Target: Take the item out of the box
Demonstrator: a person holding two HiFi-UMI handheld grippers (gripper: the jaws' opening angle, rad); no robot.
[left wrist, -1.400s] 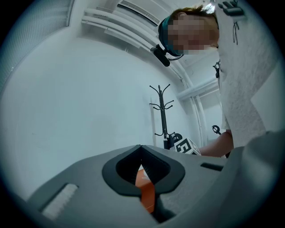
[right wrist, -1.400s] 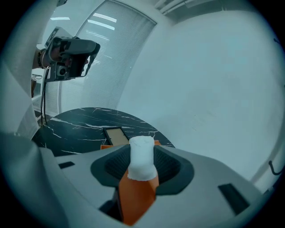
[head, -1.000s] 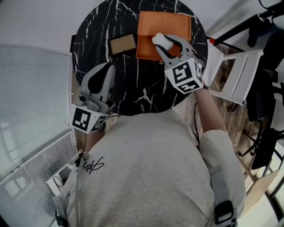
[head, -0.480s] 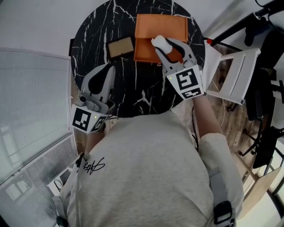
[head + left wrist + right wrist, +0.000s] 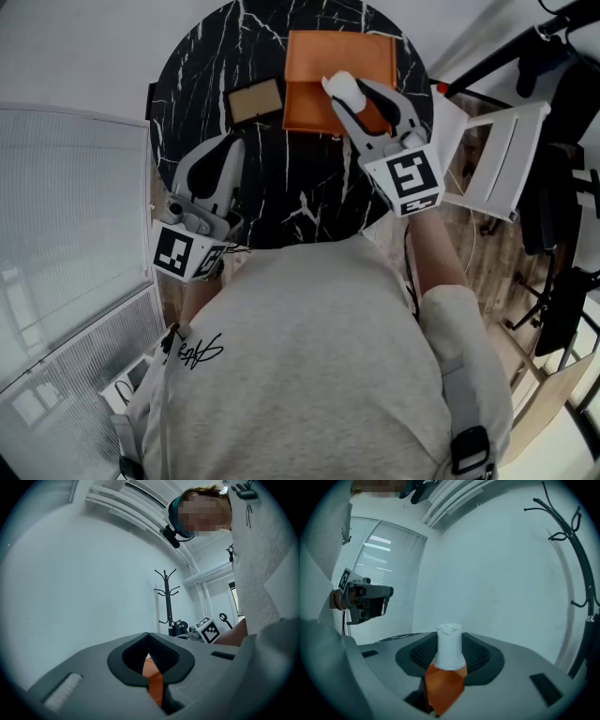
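Note:
An open orange box lies at the far side of the round black marble table. My right gripper hovers over the box's near part, shut on a white cylindrical item. In the right gripper view that white item stands upright between the dark pads, with the orange box showing below it. My left gripper rests over the table's left part, shut and holding nothing. In the left gripper view the left gripper has its jaws together, and a sliver of the orange box shows beyond them.
A small tan rectangular piece lies on the table left of the box. A white folding frame stands off the table's right edge. Window blinds run along the left. A coat stand stands by the wall.
The right gripper's marker cube has swung right and nearer to me, while its tips and the white item stay over the box. The left gripper has not moved.

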